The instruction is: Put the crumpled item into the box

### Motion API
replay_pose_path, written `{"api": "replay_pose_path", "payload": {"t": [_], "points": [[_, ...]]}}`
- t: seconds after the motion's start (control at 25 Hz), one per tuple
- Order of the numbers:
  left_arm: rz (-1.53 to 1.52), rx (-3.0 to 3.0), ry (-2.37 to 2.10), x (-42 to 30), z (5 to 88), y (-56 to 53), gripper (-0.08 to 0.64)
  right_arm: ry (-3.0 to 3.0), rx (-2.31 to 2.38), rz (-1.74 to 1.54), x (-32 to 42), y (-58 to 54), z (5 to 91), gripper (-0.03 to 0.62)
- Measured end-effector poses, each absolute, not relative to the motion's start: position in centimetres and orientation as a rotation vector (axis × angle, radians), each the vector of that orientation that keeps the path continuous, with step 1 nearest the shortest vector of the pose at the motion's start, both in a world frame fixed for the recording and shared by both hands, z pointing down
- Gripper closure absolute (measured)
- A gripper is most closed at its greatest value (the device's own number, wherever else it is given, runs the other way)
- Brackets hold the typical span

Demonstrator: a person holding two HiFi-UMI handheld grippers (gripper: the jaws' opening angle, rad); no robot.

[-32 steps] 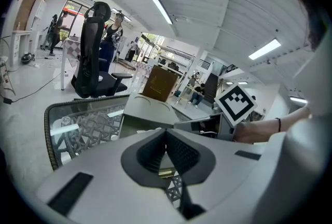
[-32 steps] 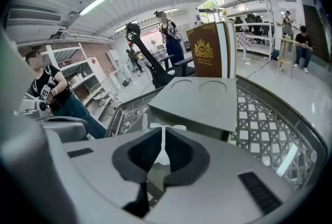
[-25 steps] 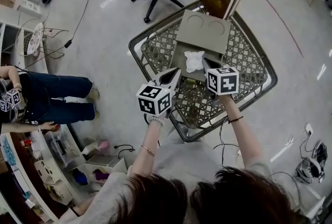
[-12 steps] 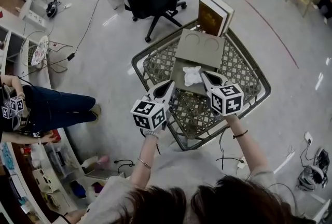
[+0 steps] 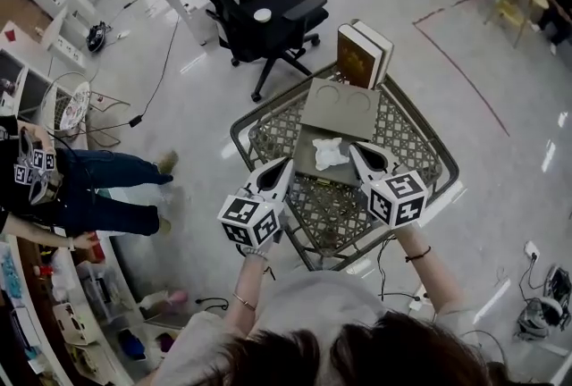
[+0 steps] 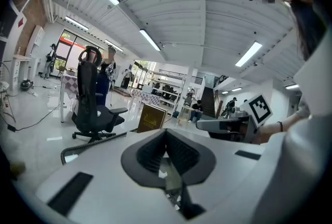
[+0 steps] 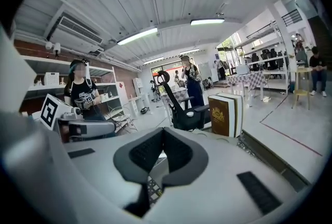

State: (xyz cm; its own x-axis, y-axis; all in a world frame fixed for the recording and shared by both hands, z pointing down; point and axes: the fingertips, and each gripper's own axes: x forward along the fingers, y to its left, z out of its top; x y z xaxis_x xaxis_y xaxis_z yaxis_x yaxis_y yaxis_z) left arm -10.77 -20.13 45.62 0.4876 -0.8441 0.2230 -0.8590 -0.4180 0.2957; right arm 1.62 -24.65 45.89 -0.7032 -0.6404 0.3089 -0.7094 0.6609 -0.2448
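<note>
Though the view has swung, the crumpled paper (image 5: 329, 152) stays in the cardboard box (image 5: 308, 170), flanked by left gripper (image 5: 287, 163) and right gripper (image 5: 355, 149), jaws together and empty; task looks done.

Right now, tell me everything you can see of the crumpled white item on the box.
The crumpled item is a small white wad, paper or tissue by its look, creased and irregular. It lies loose on the near half of the flat grey box on the lattice table, between the tips of the left gripper and the right gripper. Neither holds it; whether either touches it cannot be told.
</note>
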Motion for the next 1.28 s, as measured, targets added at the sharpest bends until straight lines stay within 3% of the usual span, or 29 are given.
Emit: {"api": "replay_pose_path", "payload": {"t": [1.28], "points": [[-0.206,2.533,-1.671,-14.5,33.1,-16.5,0.543,-2.892,1.336,0.165,6.8,-22.3,32.4,0.571]]}}
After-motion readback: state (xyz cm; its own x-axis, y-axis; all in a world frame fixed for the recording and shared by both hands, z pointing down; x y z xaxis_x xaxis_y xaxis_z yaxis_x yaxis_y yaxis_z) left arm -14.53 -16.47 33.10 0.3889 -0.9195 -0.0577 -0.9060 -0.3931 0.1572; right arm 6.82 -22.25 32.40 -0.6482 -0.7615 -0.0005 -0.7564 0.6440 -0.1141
